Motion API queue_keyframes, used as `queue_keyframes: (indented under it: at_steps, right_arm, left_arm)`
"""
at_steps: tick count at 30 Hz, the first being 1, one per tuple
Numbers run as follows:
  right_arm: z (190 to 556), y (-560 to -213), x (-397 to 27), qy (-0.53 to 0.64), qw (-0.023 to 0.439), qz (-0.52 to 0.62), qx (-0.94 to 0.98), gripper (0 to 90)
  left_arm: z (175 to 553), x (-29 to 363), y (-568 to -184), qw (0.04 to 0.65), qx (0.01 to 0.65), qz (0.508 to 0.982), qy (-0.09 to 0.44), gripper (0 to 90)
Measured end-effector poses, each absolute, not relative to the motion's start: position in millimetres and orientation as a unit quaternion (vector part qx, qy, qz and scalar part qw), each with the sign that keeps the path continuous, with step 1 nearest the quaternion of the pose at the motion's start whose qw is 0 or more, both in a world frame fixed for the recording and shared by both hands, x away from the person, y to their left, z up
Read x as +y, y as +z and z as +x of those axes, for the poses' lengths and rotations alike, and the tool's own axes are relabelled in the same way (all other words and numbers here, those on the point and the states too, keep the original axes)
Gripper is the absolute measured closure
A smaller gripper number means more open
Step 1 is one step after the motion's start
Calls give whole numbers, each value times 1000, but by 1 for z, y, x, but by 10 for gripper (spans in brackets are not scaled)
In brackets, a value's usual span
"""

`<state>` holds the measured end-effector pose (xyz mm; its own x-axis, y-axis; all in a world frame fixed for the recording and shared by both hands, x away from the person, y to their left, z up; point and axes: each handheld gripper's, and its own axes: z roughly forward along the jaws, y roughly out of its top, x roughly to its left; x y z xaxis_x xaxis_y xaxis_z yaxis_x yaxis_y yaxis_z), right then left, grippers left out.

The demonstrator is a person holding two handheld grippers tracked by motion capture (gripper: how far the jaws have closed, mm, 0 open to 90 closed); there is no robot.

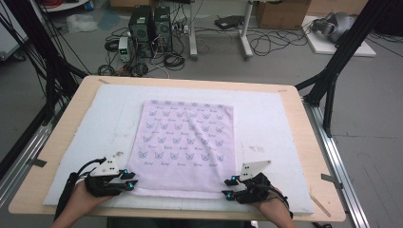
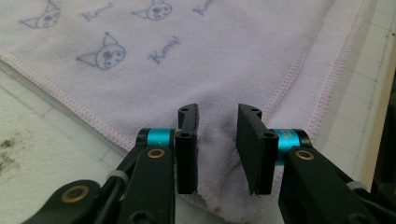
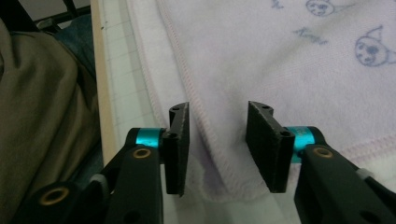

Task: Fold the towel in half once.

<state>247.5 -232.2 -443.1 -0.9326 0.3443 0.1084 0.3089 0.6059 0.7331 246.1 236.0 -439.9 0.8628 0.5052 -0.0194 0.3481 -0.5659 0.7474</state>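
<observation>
Lilac terry towel [image 1: 185,145], square with stitched hems and cat prints, lies flat on the white-padded table [image 1: 304,142]. Left gripper [image 1: 129,180] and right gripper [image 1: 229,187] straddle its near corners, fingers parted, gripping nothing.

Your left hand [image 1: 76,202] comes in from the bottom edge at the left, wrapped around the left tongs [image 1: 129,179], which point inward toward the middle. The grey three-cornered plate on top tilts up and its black cable loops back along your forearm. In the left gripper view the two black jaws stand parted, with a clear gap between the pads. Your right hand [image 1: 273,211] enters at the bottom right and carries the right tongs [image 1: 229,187], which point inward toward the left pair, so the two face each other. In the right gripper view those jaws stand apart as well, a little wider, pressing on nothing.
</observation>
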Motion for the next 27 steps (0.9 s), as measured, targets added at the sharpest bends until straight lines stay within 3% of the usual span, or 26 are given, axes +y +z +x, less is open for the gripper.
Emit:
queue_keyframes:
  at_steps: [7, 18, 21, 22, 24, 25, 27]
  right_arm:
    - [232, -439, -243, 413, 33, 185, 891, 571]
    - [253, -437, -233, 421, 38, 192, 886, 574]
    - [255, -446, -229, 409, 34, 192, 892, 659]
    - [255, -446, -230, 408, 34, 194, 891, 719]
    - [256, -444, -230, 402, 33, 187, 896, 842]
    - [256, -443, -229, 401, 30, 183, 897, 867]
    - [256, -443, -229, 403, 29, 183, 896, 876]
  left_arm:
    - [242, 240, -435, 406, 242, 875, 107, 602]
    - [244, 238, -435, 404, 233, 879, 103, 626]
    - [244, 235, -441, 394, 229, 884, 105, 609]
    - [244, 235, -440, 392, 228, 885, 107, 638]
    - [245, 235, -439, 395, 225, 884, 106, 796]
    - [245, 236, -439, 395, 227, 884, 104, 848]
    - [245, 236, -437, 398, 228, 882, 106, 862]
